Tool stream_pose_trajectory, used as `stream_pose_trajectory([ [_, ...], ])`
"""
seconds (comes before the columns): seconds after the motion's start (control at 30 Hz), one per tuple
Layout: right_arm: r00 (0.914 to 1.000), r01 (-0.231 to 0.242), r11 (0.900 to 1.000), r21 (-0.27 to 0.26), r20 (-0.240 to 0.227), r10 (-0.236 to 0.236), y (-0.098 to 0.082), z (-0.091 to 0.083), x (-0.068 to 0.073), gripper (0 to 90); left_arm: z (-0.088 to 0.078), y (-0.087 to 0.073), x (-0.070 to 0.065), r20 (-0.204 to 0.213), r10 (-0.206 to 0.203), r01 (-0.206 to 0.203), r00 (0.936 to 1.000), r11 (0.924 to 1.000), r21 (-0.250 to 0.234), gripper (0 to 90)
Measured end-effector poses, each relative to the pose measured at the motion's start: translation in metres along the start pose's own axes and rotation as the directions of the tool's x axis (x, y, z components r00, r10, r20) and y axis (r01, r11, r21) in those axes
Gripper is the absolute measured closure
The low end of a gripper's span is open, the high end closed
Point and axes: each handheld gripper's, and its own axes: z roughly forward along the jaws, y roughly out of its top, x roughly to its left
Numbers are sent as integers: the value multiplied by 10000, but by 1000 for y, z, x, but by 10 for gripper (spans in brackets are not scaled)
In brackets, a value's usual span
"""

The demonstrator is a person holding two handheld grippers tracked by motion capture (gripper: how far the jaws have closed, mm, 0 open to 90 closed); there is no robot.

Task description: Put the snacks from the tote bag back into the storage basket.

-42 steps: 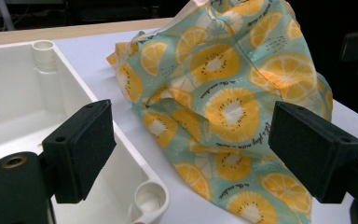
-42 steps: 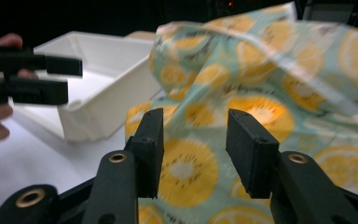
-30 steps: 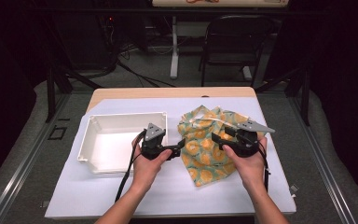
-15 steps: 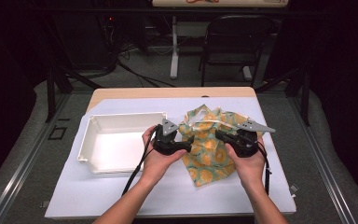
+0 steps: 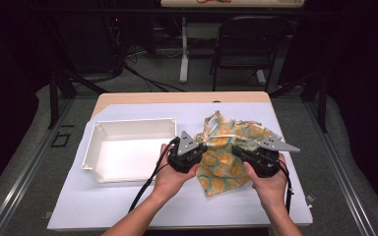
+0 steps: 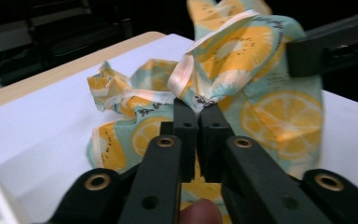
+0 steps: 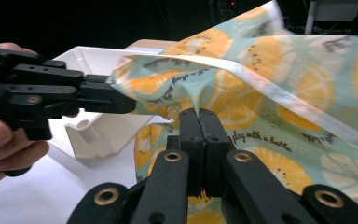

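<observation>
Standing over the surface (image 5: pixel 128 206), which is covered in white with a wooden edge showing at its far side, I see a person's two hands each holding a black gripper above a crumpled cloth (image 5: pixel 226 157) printed with orange slices on pale teal. The cloth lies right of centre, its far end bunched toward 12 o'clock and its near corner pointing toward 6 o'clock. The left gripper (image 6: pixel 198 108) has its jaws pressed together on a pale hemmed edge of the cloth, lifting that fold off the surface. The right gripper (image 7: pixel 199 116) has its jaws likewise closed tight on a hem, with the fabric rising and spreading above them. The two grippers sit close together, the left one at about 9 o'clock from the right. A white plastic tray (image 5: pixel 96 142), empty, rests at 9 o'clock from the cloth, just beside the left hand (image 5: pixel 170 179).
</observation>
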Motion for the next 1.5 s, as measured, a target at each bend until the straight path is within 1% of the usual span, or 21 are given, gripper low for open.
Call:
stream_pose_trajectory([
  [0.1,9998,216,9997,100,44,-216,-4,-7,-1,866,-3,-3,-8,356,51,-52,9994,10000,29,900],
  [0.13,9995,296,9994,176,84,-298,-7,-12,-3,813,-3,-5,-10,417,55,-56,9991,10000,21,900],
  [0.17,9995,296,9994,176,84,-298,-7,-12,-3,813,-4,-6,-13,498,78,-79,9987,10000,24,900],
  [0.23,9992,342,9992,229,193,-346,-11,-20,-6,748,-4,-10,-18,637,171,-175,9978,9998,55,900],
  [0.33,9991,213,9998,-48,354,-211,-13,-34,-9,721,-3,-17,-27,828,234,-249,9963,9995,174,900],
  [0.53,9980,87,9973,-730,634,-40,-4,-53,-13,644,3,-28,-37,1080,156,-201,9940,9990,405,900],
  [0.6,9980,26,9972,-753,637,22,0,-52,-14,598,5,-30,-40,1137,230,-285,9932,9985,475,900],
  [0.7,9963,-47,9963,-857,847,120,5,-46,-12,472,8,-33,-43,1203,243,-304,9924,9983,491,900],
  [0.73,9952,-111,9964,-846,960,193,6,-43,-11,425,8,-33,-43,1220,267,-342,9922,9976,596,900],
  [0.83,9937,-274,9981,-556,1068,332,11,-30,-8,287,11,-37,-46,1276,282,-372,9914,9970,682,900],
  [0.93,9907,-367,9991,-199,1304,390,12,-15,-3,256,12,-39,-48,1277,375,-475,9911,9959,765,899],
  [1.0,9881,-448,9985,315,1487,397,10,-6,-2,268,12,-40,-49,1330,381,-492,9904,9955,811,899],
  [1.1,9780,-649,9968,472,2014,542,4,1,-1,359,13,-41,-52,1331,473,-579,9900,9953,775,898],
  [1.17,9739,-676,9950,740,2213,497,2,2,-1,499,13,-42,-53,1375,471,-588,9894,9949,822,897],
  [1.2,9723,-716,9950,697,2274,540,0,1,-2,548,14,-43,-53,1380,426,-551,9895,9946,877,896],
  [1.27,9675,-679,9947,767,2484,469,-3,-1,-5,696,14,-43,-53,1424,414,-548,9889,9943,919,894],
  [1.3,9647,-649,9951,744,2597,435,-5,-2,-6,735,15,-44,-54,1440,391,-525,9888,9945,908,890],
  [1.33,9663,-797,9939,764,2508,582,-9,-4,-11,821,15,-45,-54,1456,371,-508,9886,9945,915,885],
  [1.37,9663,-797,9939,764,2508,582,-9,-4,-11,821,15,-46,-54,1463,384,-528,9885,9940,961,885],
  [1.43,9677,-737,9923,997,2476,470,-15,-6,-15,867,16,-47,-54,1461,392,-540,9885,9937,983,874],
  [1.5,9678,-770,9901,1178,2475,458,-20,-6,-18,878,16,-47,-53,1433,255,-407,9893,9937,1040,841],
])
